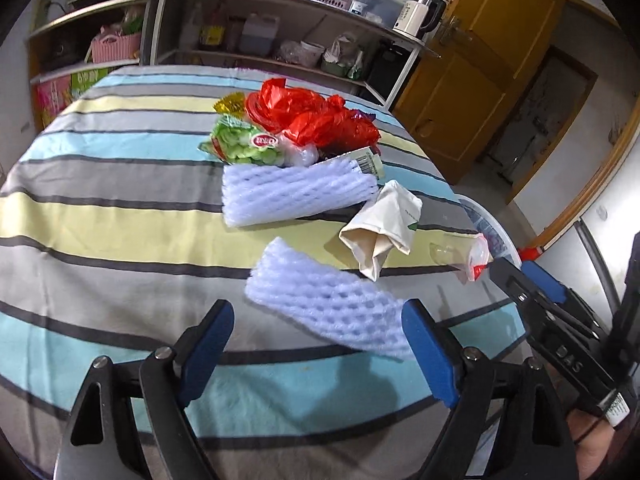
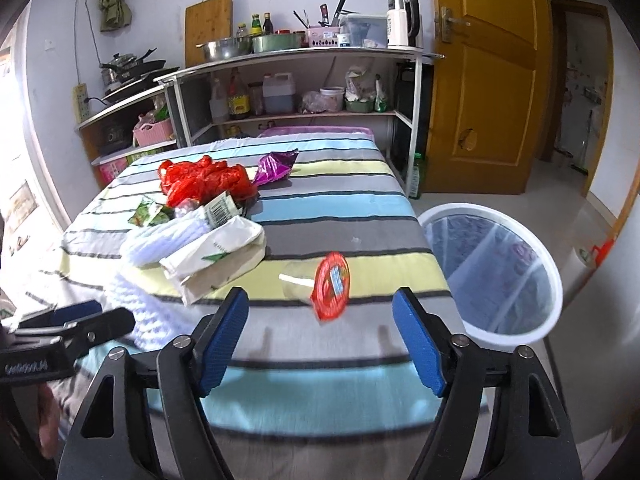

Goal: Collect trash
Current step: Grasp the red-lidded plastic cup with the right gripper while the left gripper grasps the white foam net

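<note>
- On the striped cloth of blue, grey and pale yellow bands (image 1: 100, 216), a heap of trash is lying toward the far side: a crumpled red plastic bag (image 1: 316, 114), a green snack wrapper (image 1: 244, 146) just beside it, and a white foam fruit net (image 1: 292, 192) lying against the near edge of the heap.
- A second white foam fruit net (image 1: 340, 308) is lying apart from the heap, nearer the left gripper (image 1: 320, 348), whose blue-padded jaws are standing wide apart and gripping nothing; the net is reaching to the gripper's right-hand pad.
- A crumpled cream paper bag (image 2: 216, 256) is resting beside the nets.
- A clear plastic cup with a red printed lid (image 2: 330, 284) is lying on its side near the table edge, just ahead of the right gripper (image 2: 320, 340), which is also spread open and empty.
- A white-rimmed round bin lined with a clear bag (image 2: 492, 272) is standing on the floor just beside the table's corner.
- A purple foil wrapper (image 2: 276, 166) is lying past the red bag.
- Behind the table, a metal shelf unit (image 2: 304, 84) is holding pots, bottles and a kettle, next to a yellow wooden door (image 2: 488, 80).
</note>
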`<state>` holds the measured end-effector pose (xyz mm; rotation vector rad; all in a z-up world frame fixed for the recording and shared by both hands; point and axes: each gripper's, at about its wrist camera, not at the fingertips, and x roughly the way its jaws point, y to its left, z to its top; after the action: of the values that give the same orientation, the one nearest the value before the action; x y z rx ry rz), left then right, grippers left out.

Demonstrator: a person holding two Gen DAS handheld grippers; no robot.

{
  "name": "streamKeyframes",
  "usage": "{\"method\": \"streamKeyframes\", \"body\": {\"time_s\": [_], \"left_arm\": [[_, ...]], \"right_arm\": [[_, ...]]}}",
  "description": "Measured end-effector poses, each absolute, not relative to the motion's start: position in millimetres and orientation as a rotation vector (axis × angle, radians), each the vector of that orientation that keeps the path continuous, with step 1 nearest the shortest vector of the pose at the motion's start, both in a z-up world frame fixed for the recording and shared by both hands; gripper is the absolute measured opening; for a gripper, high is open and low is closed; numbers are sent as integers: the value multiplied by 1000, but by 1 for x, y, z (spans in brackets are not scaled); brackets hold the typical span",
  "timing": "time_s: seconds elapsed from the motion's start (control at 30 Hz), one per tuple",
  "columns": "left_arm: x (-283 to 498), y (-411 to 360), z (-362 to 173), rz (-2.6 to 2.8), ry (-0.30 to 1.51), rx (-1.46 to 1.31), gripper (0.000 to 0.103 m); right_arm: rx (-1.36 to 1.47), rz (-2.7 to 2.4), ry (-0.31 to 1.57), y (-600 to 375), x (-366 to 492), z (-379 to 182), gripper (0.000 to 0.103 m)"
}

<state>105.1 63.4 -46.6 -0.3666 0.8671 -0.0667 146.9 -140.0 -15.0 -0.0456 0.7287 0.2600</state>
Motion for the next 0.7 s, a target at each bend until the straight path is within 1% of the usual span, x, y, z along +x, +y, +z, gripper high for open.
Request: {"method": "streamKeyframes", "body": {"time_s": [0.1, 0.17, 0.2, 0.23, 0.27, 0.3, 0.33, 0.37, 0.4, 0.43, 0.5, 0.57, 0.6, 0.63, 0.67, 0.7], "left_arm": [[111, 62, -51, -77, 880, -388, 86], [113, 61, -51, -76, 875, -387, 81], [114, 60, -51, -75, 875, -385, 79], [115, 59, -51, -78, 877, -384, 74], [116, 58, -52, -81, 879, -382, 69], [118, 57, -52, -79, 881, -378, 66], [119, 56, -51, -75, 880, -372, 58], [119, 55, -51, -73, 881, -365, 52], [120, 53, -51, -74, 881, -360, 52], [121, 52, -51, -78, 878, -355, 48], [123, 49, -51, -86, 877, -347, 43], [125, 49, -51, -97, 874, -349, 34], [126, 48, -51, -105, 872, -351, 32], [126, 48, -50, -108, 868, -350, 29], [126, 49, -50, -112, 865, -351, 23], [126, 49, -50, -117, 862, -350, 22]], "right_arm": [[-36, 255, 755, -139, 162, -21, 63], [-37, 251, 773, -139, 170, -25, 58], [-35, 250, 782, -139, 174, -27, 52], [-33, 251, 790, -139, 177, -29, 49], [-30, 253, 799, -139, 179, -30, 48], [-28, 254, 807, -140, 182, -32, 44], [-27, 256, 814, -139, 183, -33, 40], [-25, 259, 819, -139, 185, -34, 38], [-25, 260, 824, -138, 186, -35, 34], [-26, 260, 827, -138, 187, -36, 27], [-24, 261, 832, -138, 188, -37, 20], [-19, 266, 835, -138, 188, -38, 13], [-17, 267, 834, -139, 189, -38, 9], [-15, 267, 832, -139, 189, -38, 8], [-14, 269, 829, -139, 189, -38, 8], [-14, 270, 828, -139, 190, -38, 7]]}}
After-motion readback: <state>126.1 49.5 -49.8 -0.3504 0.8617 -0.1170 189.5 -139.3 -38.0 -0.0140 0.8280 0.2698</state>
